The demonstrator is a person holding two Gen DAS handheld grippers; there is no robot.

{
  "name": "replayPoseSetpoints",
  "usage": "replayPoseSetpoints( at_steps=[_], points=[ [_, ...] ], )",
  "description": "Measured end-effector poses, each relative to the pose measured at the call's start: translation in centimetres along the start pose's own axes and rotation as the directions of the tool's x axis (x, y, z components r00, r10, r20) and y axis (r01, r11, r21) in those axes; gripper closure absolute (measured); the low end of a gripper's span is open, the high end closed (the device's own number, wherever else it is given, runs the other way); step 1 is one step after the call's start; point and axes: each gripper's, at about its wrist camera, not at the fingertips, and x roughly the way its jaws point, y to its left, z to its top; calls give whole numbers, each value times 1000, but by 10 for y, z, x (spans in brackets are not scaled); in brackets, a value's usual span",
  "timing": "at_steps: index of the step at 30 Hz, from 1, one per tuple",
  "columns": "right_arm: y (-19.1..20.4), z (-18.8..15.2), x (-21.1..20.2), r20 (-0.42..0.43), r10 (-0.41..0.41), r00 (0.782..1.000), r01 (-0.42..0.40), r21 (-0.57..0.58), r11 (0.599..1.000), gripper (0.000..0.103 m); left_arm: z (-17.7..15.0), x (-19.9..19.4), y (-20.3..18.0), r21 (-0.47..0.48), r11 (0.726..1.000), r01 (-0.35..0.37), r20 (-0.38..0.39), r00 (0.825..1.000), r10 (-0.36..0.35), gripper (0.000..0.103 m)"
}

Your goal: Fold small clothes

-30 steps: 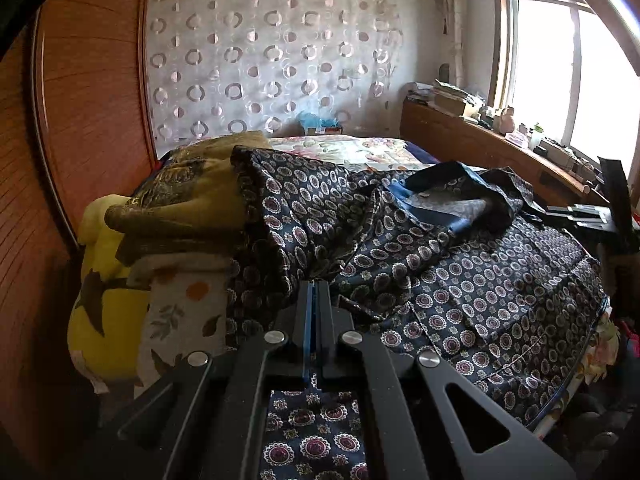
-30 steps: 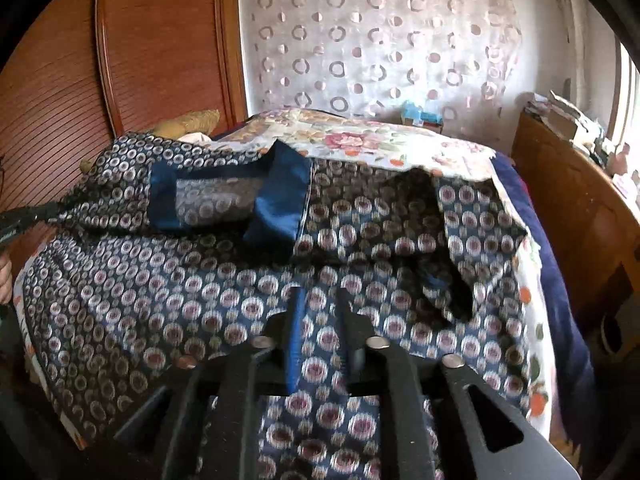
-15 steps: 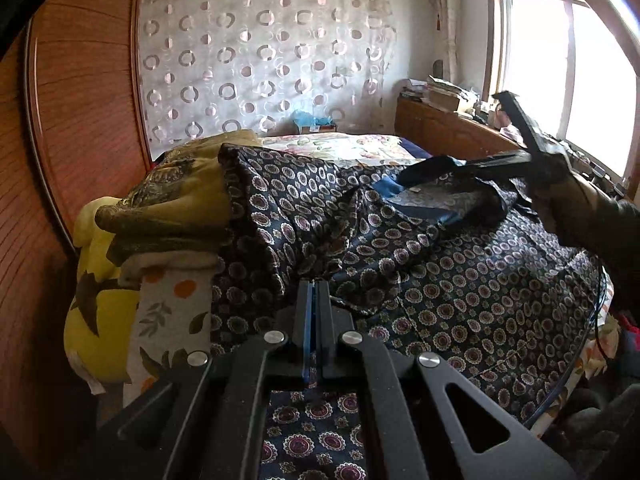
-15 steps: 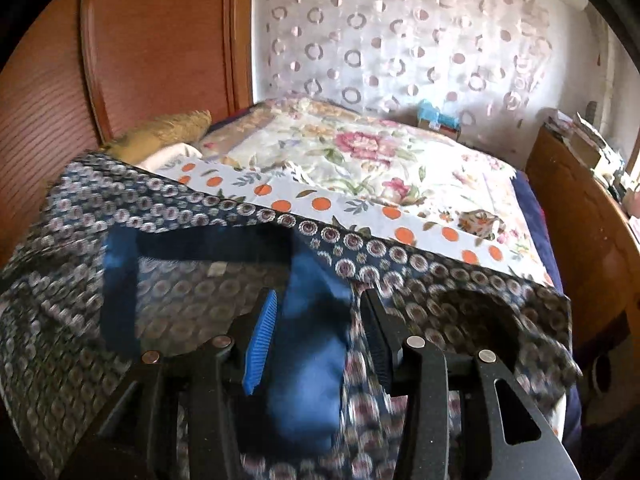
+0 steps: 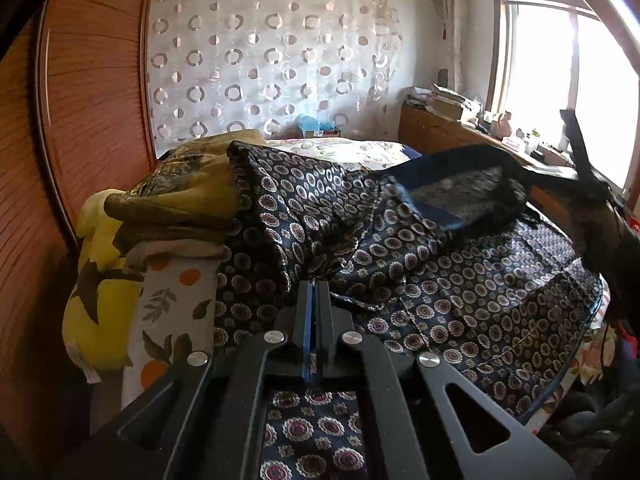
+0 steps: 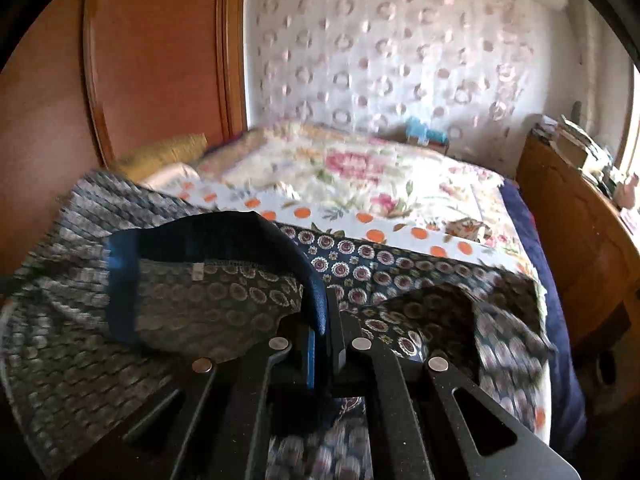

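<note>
From your left wrist, your left hand-held gripper (image 5: 314,292) is clamped on the patterned garment (image 5: 440,292) spread over the bed (image 5: 340,148), and from your right wrist, your right hand-held gripper (image 6: 326,312) has just closed on its blue collar band (image 6: 308,280).

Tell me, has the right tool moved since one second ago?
Yes. In the left wrist view the right tool now stands against the window, higher and further over the bed than before. Its jaws have just closed on the garment's blue band.
</note>
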Motion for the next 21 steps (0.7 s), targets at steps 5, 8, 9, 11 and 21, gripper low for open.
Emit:
replayPoseSetpoints(
  at_steps=[5,8,9,11,21],
  points=[
    [-2,-51,-49,38,-26,999,24,55,998,100,-4,-8,-2,2,1000,-14,15,1000,14,101],
    [-3,-81,-62,9,-14,1000,13,98,995,100,-7,-10,1,-9,1000,-12,14,1000,12,101],
    [-3,-92,-66,-4,-15,1000,15,111,994,100,-8,-10,2,-13,1000,-12,12,1000,12,101],
    [-5,-104,-70,-26,17,1000,-14,137,990,100,-9,-10,4,-17,1000,-16,8,1000,17,101],
    [-19,-119,-118,-53,-28,998,35,145,989,71,-12,-10,7,-30,999,-14,-4,1000,14,101]
  ],
)
